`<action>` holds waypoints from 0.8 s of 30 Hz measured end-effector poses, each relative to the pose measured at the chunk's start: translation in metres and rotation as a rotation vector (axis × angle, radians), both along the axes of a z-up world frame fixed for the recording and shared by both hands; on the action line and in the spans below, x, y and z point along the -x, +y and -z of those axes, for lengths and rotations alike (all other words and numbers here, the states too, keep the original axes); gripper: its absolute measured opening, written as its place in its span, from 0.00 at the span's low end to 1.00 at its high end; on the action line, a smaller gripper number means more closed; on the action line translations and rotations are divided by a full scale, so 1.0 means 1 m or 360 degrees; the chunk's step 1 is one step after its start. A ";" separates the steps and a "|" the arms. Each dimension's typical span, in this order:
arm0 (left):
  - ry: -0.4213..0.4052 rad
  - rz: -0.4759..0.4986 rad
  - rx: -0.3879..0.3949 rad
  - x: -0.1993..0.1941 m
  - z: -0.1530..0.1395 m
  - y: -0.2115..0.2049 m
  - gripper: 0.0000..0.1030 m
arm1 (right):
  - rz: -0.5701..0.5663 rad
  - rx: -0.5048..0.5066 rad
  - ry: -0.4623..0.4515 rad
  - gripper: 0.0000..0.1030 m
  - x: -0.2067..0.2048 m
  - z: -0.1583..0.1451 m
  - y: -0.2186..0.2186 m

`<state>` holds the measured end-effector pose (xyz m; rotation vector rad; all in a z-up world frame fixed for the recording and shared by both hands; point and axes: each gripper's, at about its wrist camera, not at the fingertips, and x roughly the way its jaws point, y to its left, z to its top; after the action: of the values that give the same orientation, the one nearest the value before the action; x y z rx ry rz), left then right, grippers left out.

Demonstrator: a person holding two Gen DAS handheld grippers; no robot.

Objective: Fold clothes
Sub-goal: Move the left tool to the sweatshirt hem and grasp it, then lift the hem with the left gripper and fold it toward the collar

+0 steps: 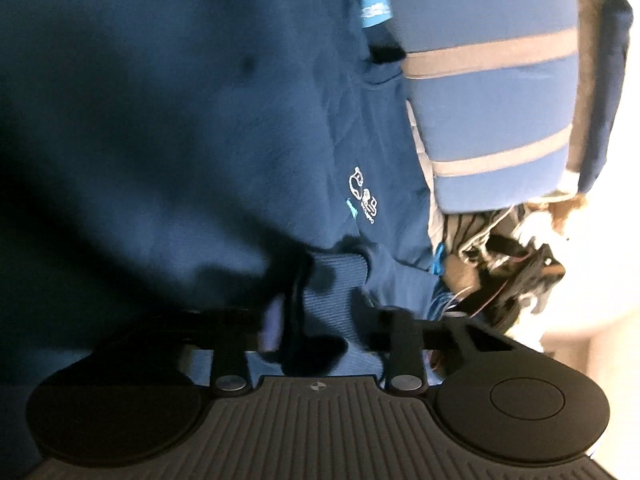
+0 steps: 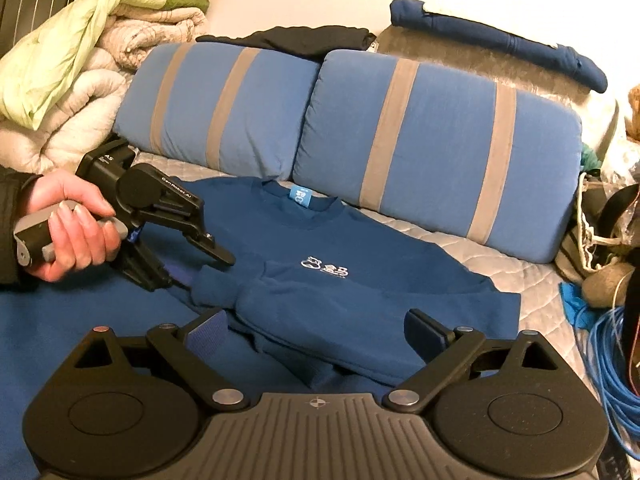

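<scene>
I see the blue sweatshirt (image 2: 360, 280) lying chest-up on the quilted bed cover (image 2: 500, 264), its collar toward the far side and its white chest logo (image 2: 325, 267) facing up, with one sleeve (image 2: 256, 284) drawn across the front so that its ribbed cuff points left. My left gripper (image 2: 200, 268), held in a bare hand (image 2: 68, 224), sits at the left of the scene right at that cuff; its jaws are spread, the upper finger (image 2: 212, 248) poised above the cloth and the lower one down against it. From the left wrist view the cuff (image 1: 332, 280) lies between the fingers, though the picture there is dark and blurred, so I would only say the fabric seems to sit loose in the gap rather than pinched. My right gripper (image 2: 320, 332) is at the near edge of the sweatshirt with its jaws wide apart, the blue pads (image 2: 208, 330) either side of the folded sleeve and lower hem, closed on nothing. Behind the garment, two blue cushions (image 2: 420, 140) with grey stripes stand along the far side. A pile of pale quilts (image 2: 80, 80) is at the far left, a rolled dark blue garment (image 2: 500, 48) lies on the ledge above the right cushion, and a coil of blue cable (image 2: 612, 372) sits at the near right beside a heap of bags (image 2: 600, 240).
</scene>
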<state>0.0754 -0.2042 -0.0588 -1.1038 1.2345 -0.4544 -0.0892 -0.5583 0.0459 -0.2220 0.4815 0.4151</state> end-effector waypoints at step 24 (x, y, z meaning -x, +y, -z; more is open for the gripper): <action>-0.0460 0.0045 0.0379 -0.003 -0.136 -0.009 0.05 | 0.0711 0.0111 0.0111 1.00 -0.054 0.070 -0.081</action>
<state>0.0782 -0.2130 0.0770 -1.1748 0.9593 -0.7699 -0.0356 -0.6392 -0.0240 -0.1612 0.5973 -0.0307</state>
